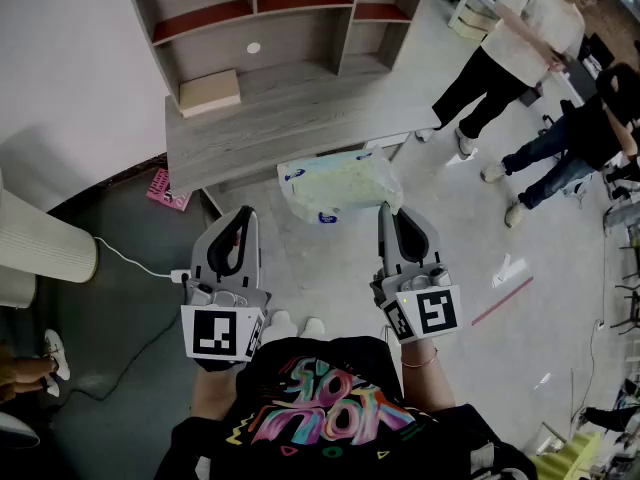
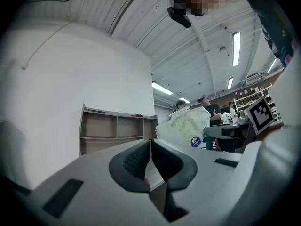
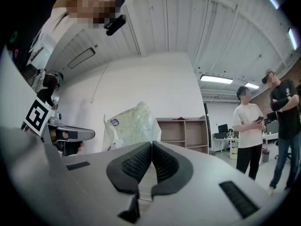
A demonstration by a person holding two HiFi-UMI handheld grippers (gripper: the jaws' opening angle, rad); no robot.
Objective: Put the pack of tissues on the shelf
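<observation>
Pack of tissues (image 1: pixel 340 186) hangs pinched by its wrap in my closed right tool (image 1: pixel 385 209), ready for carrying to the shelf (image 1: pixel 255 13); left tool (image 1: pixel 245 212) closed, empty

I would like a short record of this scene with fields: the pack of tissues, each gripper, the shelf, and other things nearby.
pack of tissues: in the air just ahead of the grippers, not yet on the shelf
right gripper: jaws together, seemingly pinching the pack's wrapper at a corner
left gripper: jaws together, nothing between them, apart from the pack
shelf: at the back of the desk, beyond the pack
box: lying on the desk
people: standing at the right
</observation>
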